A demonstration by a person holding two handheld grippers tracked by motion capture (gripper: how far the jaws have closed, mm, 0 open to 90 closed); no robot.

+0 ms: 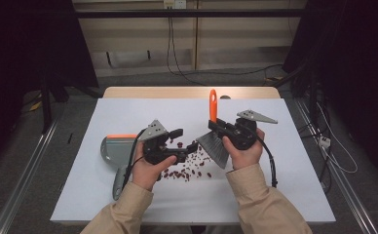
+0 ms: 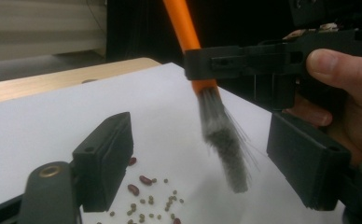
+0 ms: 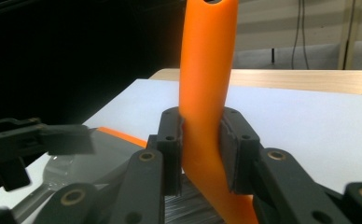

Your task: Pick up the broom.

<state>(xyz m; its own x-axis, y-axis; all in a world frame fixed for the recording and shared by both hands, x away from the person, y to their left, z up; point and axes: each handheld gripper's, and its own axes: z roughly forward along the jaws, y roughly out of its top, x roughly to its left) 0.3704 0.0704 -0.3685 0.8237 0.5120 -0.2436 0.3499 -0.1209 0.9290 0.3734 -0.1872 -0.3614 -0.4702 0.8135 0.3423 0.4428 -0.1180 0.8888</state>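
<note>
Orange-handled brush (image 1: 213, 127) upright, clamped in right gripper (image 1: 215, 127); left gripper (image 1: 189, 146) fingers spread over beans (image 1: 187, 169).

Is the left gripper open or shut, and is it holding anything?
Open and empty: the left gripper has its jaws spread wide, with the brush bristles and scattered beans between them.

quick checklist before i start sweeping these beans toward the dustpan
1. Right gripper holds the brush: ok, jaws clamp its orange handle.
2. Bristles touch the table: cannot tell; in the left gripper view they look slightly raised.
3. Beans grouped in front of the brush: ok, scattered between the two grippers.
4. Dustpan placed to catch them: not ok, it lies apart behind the left hand, unheld.
5. Left gripper free: ok, jaws open and empty.
6. Sweep path: not ok, the left gripper sits between beans and dustpan.
</note>
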